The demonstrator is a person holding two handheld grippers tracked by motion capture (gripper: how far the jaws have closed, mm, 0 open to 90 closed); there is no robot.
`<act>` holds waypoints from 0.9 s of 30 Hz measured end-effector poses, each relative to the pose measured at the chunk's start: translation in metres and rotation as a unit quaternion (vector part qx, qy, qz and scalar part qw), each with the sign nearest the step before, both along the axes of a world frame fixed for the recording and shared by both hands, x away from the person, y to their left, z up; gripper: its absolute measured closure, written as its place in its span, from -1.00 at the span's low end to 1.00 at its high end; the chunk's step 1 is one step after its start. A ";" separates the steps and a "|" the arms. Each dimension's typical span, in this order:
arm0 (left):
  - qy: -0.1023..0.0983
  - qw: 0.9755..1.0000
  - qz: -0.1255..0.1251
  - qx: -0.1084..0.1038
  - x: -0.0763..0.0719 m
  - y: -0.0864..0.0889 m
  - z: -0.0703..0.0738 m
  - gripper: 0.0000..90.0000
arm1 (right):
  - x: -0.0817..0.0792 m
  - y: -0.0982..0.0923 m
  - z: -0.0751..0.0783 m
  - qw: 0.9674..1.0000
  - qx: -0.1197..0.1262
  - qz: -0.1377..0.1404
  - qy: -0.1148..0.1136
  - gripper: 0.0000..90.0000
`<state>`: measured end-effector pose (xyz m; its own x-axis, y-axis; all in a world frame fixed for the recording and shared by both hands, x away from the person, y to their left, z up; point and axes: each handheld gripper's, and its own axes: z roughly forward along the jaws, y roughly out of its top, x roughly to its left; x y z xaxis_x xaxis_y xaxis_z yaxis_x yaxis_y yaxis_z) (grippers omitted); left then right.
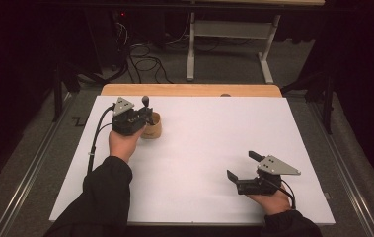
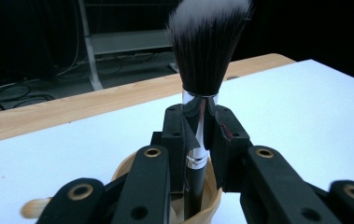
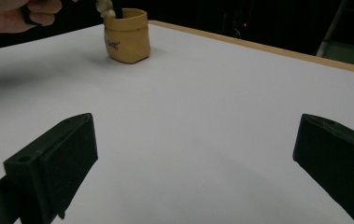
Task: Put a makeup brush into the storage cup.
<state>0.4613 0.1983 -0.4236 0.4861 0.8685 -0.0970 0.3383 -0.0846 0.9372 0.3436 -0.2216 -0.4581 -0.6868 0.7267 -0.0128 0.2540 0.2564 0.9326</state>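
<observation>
A makeup brush (image 2: 207, 42) with dark, white-tipped bristles stands upright, bristles up. My left gripper (image 2: 201, 130) is shut on its silver ferrule. The brush's black handle reaches down into a small tan cup (image 2: 212, 200). In the high view this cup (image 1: 153, 130) sits at the far left of the white sheet, with the left gripper (image 1: 147, 117) over it and the brush head (image 1: 145, 100) above. My right gripper (image 1: 242, 165) rests low near the front right, open, with nothing between its jaws. From the right gripper (image 3: 193, 149) view the cup (image 3: 127, 35) stands far off.
A white sheet (image 1: 209, 148) covers the wooden table, whose far edge (image 1: 189, 90) shows bare. Beyond it stand a white table frame (image 1: 231, 29) and floor cables (image 1: 145, 61). A pale object (image 3: 105, 8) pokes out of the cup's top.
</observation>
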 end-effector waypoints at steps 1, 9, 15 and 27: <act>-0.001 1.000 0.000 0.001 0.000 -0.001 0.000 0.72 | 0.000 0.000 0.000 1.000 0.000 0.000 0.001 -0.99; -0.010 1.000 0.007 -0.007 0.000 0.000 0.003 0.01 | 0.000 0.000 0.000 1.000 0.000 0.001 0.001 -0.99; -0.014 1.000 0.014 -0.024 -0.003 0.009 0.010 -0.60 | 0.000 0.001 0.000 1.000 -0.002 0.001 0.000 -0.99; -0.017 1.000 0.018 -0.019 -0.012 0.019 0.019 -0.68 | -0.001 0.002 0.000 1.000 -0.002 0.001 -0.001 -0.99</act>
